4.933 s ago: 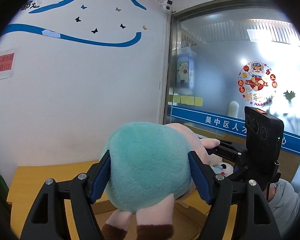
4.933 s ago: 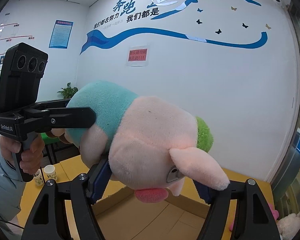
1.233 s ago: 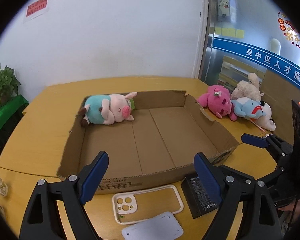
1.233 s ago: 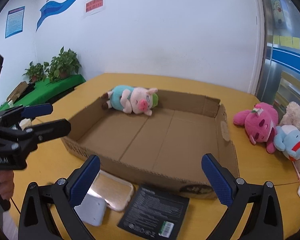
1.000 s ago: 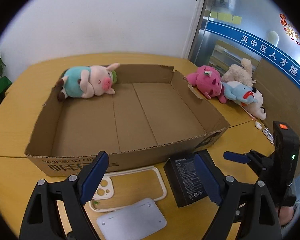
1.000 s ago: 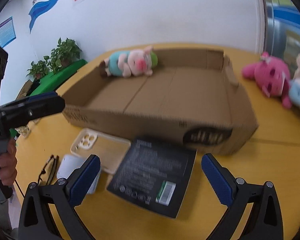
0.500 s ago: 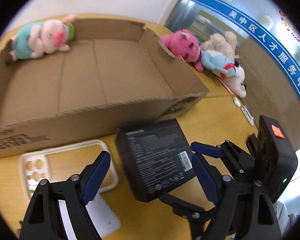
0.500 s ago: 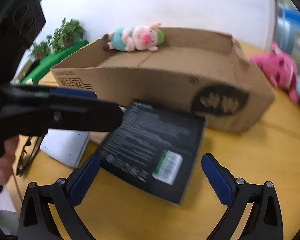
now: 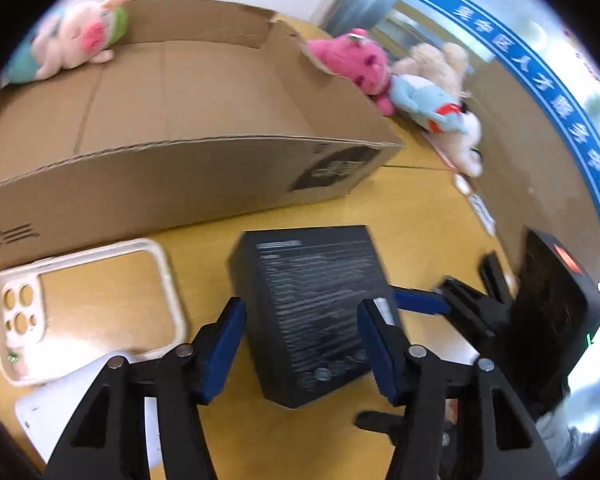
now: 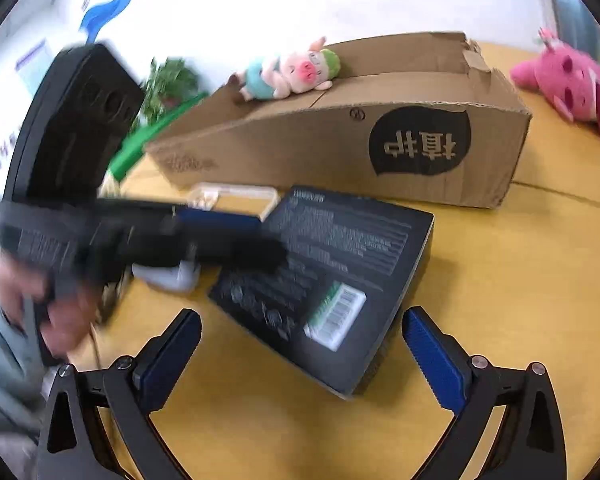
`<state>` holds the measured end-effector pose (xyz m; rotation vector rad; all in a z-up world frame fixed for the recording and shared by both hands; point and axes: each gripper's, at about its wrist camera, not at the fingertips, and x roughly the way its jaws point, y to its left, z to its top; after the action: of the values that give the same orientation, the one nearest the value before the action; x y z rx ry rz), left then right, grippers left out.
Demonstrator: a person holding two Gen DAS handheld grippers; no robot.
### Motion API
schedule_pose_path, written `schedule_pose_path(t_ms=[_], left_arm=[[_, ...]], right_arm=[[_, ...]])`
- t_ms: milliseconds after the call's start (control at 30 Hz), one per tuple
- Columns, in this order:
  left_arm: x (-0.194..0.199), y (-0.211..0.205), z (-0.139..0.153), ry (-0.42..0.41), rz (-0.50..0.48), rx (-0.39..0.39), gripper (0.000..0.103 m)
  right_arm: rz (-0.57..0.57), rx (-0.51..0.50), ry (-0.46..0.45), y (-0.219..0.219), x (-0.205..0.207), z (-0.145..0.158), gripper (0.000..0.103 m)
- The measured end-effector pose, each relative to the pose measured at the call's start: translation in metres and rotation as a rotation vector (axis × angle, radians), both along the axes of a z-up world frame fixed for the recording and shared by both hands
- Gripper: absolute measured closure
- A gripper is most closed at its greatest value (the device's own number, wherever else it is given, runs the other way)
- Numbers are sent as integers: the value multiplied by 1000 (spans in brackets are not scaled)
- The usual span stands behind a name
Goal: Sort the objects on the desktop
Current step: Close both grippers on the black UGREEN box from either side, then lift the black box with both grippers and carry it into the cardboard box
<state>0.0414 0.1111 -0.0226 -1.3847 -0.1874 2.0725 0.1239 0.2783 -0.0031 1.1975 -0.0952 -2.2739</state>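
Note:
A black box [image 9: 312, 304] with small print and a barcode label [image 10: 336, 316] lies flat on the yellow table, in front of the cardboard box [image 9: 180, 184]. My left gripper [image 9: 300, 344] straddles the black box's near end. Its jaws are closing, and the blue pads [image 9: 224, 344] stand close beside the box's sides without clearly pressing. In the right wrist view the left gripper [image 10: 228, 232] reaches in from the left over the box's corner. My right gripper [image 10: 300, 316] is open wide, with the box's labelled near corner between its fingers.
A pig plush [image 9: 76, 44] lies in the cardboard box's far corner. Pink [image 9: 348, 60], blue [image 9: 424, 104] and beige plush toys sit to its right. A cream phone case [image 9: 16, 308] and a white flat slab [image 9: 72, 396] lie left of the black box. A hand [image 10: 60, 320] holds the left gripper.
Both grippers have come down and closer to the black box. The left jaws have narrowed around its near end. The right gripper has stayed wide open.

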Motion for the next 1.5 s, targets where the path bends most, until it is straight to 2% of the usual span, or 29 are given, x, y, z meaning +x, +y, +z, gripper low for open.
schedule_pose_path(t_ms=[133, 200, 367, 500, 633, 767, 867, 1033, 1333, 1500], left_arm=[[-5, 7, -15, -66, -12, 15, 46], [-3, 10, -17, -50, -14, 21, 44], [2, 6, -8, 4, 22, -6, 49], [10, 5, 13, 81, 34, -15, 49], [15, -3, 49, 174, 55, 21, 49], [11, -12, 91, 282, 77, 60, 49], [2, -23, 120, 357, 93, 82, 49], [-17, -42, 157, 452, 133, 83, 49], [-70, -70, 210, 567, 184, 68, 49], [-116, -75, 220, 560, 175, 79, 49]], right_arm=[[43, 165, 50, -16, 3, -6, 1], [27, 223, 59, -23, -1, -10, 12], [-15, 168, 69, -19, -1, -10, 19], [-25, 173, 116, -23, 7, 2, 20], [-49, 144, 192, -25, 12, 32, 20], [-37, 154, 289, -33, 6, 76, 20], [-17, 173, 374, -44, -6, 111, 20], [12, 158, 460, -66, -35, 151, 21], [77, 107, 507, -96, -110, 201, 21], [82, 112, 499, -102, -162, 217, 21]])
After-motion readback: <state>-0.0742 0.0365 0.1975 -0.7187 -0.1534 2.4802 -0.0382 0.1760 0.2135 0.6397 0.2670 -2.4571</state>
